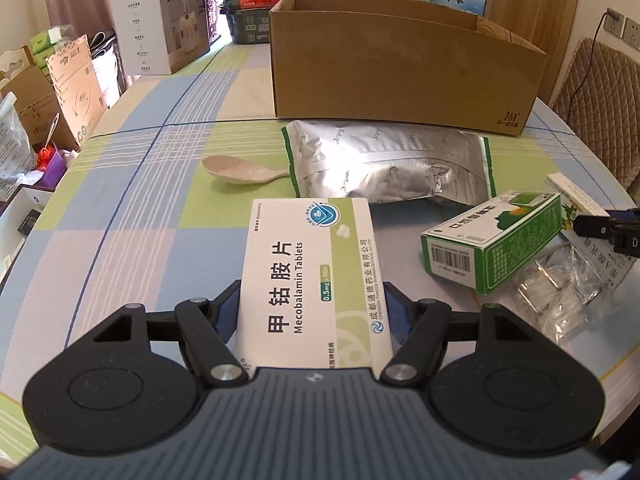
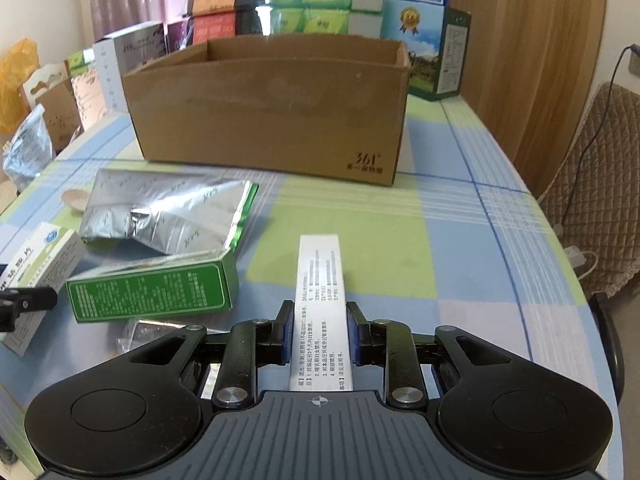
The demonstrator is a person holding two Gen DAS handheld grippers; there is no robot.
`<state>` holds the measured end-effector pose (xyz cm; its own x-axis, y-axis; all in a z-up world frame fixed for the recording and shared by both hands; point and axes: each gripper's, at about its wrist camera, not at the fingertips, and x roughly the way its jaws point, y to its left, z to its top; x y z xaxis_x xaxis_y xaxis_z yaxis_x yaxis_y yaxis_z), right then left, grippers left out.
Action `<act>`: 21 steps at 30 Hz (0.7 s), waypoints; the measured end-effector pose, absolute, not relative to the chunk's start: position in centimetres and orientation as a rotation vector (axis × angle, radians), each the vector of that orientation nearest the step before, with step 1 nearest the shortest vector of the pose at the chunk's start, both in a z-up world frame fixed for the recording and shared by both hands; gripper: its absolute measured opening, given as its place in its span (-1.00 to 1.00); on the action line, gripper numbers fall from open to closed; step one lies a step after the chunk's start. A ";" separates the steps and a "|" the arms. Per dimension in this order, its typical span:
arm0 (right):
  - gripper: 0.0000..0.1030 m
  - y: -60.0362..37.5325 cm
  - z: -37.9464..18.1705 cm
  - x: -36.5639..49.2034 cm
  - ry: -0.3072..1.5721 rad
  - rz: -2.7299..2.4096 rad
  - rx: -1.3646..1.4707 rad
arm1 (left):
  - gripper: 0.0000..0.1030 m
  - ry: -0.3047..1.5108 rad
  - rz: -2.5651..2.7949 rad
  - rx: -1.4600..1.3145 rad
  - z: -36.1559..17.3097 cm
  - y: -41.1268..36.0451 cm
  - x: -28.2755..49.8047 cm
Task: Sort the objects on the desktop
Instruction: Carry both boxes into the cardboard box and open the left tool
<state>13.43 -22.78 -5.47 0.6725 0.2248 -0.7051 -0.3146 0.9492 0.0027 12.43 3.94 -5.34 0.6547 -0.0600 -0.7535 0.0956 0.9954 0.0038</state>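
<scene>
My left gripper (image 1: 312,312) is shut on a white Mecobalamin tablet box (image 1: 312,264), which points toward the open cardboard box (image 1: 400,76) at the table's far side. My right gripper (image 2: 319,332) is shut on a slim white box with printed text (image 2: 320,276); the left wrist view shows it at the right edge. Between the grippers lie a green medicine box (image 2: 152,288), a silver foil pouch (image 1: 388,164), a beige spoon (image 1: 240,170) and a clear plastic pack (image 1: 560,284). The cardboard box (image 2: 272,112) stands beyond the pouch.
A checked cloth (image 2: 400,240) covers the round table. Tissue packs (image 2: 324,0), cartons and a white appliance box (image 1: 168,24) crowd the far end and left side. A padded chair (image 2: 592,184) with a cable stands off the table's right edge.
</scene>
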 end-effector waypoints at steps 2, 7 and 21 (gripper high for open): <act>-0.55 -22.9 -5.3 13.3 0.769 0.300 -0.120 | 0.29 0.854 -0.089 0.046 -5.3 3.8 12.3; -0.55 -22.9 -5.5 13.2 0.782 0.300 -0.125 | 0.29 0.856 -0.095 0.050 -5.2 3.6 12.0; -0.55 -22.5 -7.1 14.1 0.857 0.305 -0.131 | 0.30 0.870 -0.104 0.020 -5.7 3.5 12.3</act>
<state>14.11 -22.53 -7.12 0.6148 0.2113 -0.7599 -0.3157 0.9488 0.0084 12.29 3.49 -5.66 0.6399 -0.0828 -0.7640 0.0995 0.9947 -0.0245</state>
